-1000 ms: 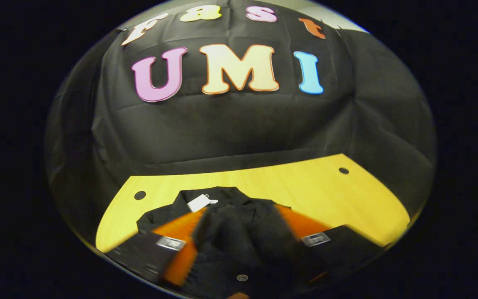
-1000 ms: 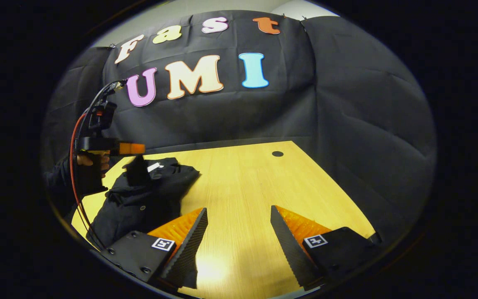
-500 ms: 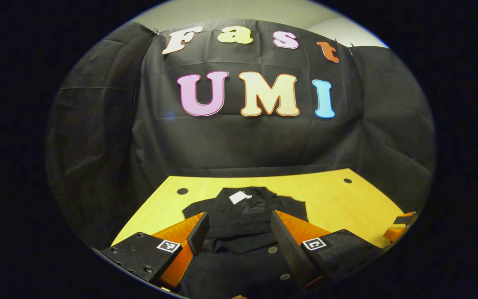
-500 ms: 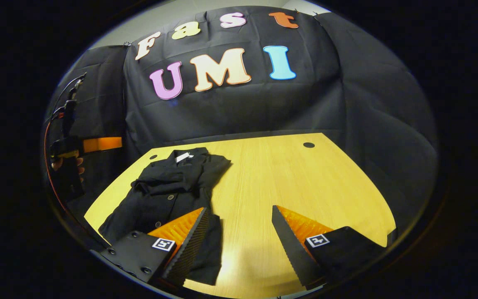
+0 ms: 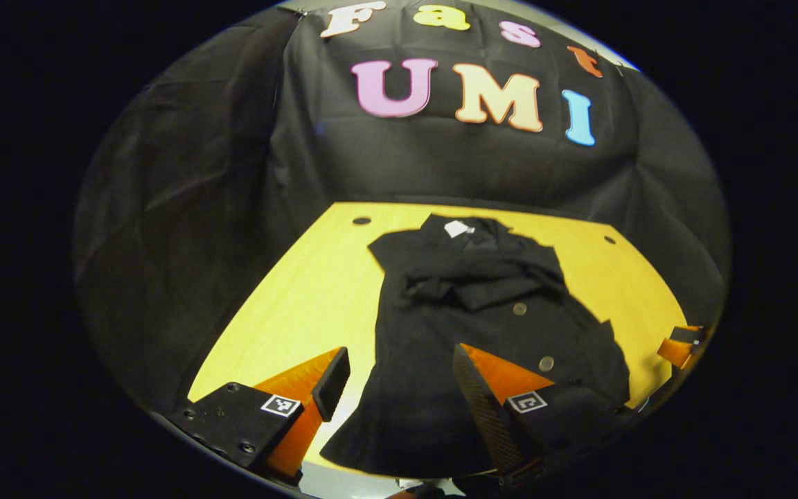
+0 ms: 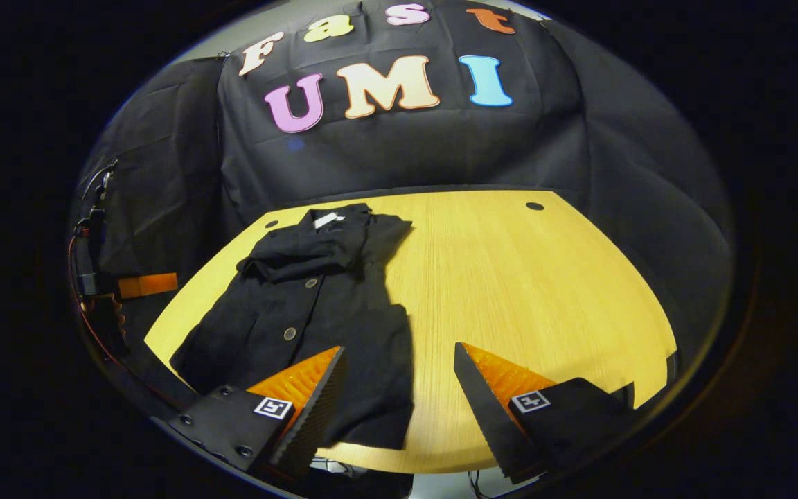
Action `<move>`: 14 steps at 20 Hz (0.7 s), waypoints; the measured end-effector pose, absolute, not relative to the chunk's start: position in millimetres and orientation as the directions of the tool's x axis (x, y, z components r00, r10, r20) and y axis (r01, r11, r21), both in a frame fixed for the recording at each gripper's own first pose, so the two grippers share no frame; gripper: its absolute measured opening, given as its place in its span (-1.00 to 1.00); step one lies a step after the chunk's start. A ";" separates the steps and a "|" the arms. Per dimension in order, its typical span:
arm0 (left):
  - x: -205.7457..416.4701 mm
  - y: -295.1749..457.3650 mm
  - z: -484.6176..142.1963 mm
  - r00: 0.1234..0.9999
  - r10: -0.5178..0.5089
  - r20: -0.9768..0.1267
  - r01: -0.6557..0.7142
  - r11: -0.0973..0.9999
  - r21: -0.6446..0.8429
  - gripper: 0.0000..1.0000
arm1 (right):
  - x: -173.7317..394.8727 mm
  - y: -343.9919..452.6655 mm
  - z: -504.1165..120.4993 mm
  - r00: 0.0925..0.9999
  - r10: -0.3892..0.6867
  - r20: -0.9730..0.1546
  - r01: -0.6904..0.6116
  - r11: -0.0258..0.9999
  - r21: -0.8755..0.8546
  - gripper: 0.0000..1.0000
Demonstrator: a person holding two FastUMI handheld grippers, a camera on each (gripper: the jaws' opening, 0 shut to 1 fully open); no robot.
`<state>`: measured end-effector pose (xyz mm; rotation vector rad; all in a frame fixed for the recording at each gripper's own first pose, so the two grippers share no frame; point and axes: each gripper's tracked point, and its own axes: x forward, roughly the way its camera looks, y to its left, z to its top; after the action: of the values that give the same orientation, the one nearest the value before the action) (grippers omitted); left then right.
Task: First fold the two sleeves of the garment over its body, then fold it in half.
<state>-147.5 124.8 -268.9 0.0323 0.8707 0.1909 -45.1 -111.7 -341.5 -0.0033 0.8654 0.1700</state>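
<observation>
The black garment (image 5: 482,333) lies flat on the desk (image 5: 288,305), collar end far from both grippers and hem toward them, with both sleeves (image 5: 472,284) gathered in a bunched band across the chest. By that layout, I judge the sleeve folds done and the fold in half still to come. The left gripper (image 5: 399,388) hovers with its jaws apart and nothing between them, above the near hem, one finger over bare desk and the other over the cloth. The right gripper (image 6: 399,388) is likewise spread wide and empty, with the garment ahead and to its left, its near corner just under the left finger. The main risk is the sleeve bundle: it looks loose and rumpled, so lifting the hem and carrying it toward the collar could drag or spill the sleeves out sideways. A pinch that catches only the top layer near the buttons (image 6: 290,333) would fold the front panel alone and leave the back behind. Uneven lift between the two grippers would skew the fold, and the hem near the desk's front edge could slip off.
</observation>
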 end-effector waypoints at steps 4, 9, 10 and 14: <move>-193.8 134.4 -298.2 0.549 0.178 -0.817 -0.158 0.982 0.108 0.89 | -64.2 -102.3 -359.9 0.593 0.135 -0.794 -0.163 0.986 0.046 0.97; -233.4 138.8 -328.0 0.465 0.166 -0.870 -0.169 0.981 0.097 0.90 | -85.3 -101.8 -386.3 0.528 0.105 -0.843 -0.165 0.986 0.020 0.97; -239.1 140.5 -333.0 0.449 0.169 -0.877 -0.173 0.980 0.100 0.90 | -90.1 -101.7 -391.3 0.513 0.097 -0.853 -0.165 0.986 0.013 0.97; -256.1 139.5 -352.8 0.408 0.151 -0.900 -0.184 0.980 0.081 0.91 | -97.9 -102.8 -407.2 0.481 0.069 -0.874 -0.162 0.987 -0.011 0.97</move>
<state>-256.1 139.5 -352.8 -0.0325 1.1310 0.2110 -97.9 -102.8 -407.2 -0.0966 1.0603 0.1415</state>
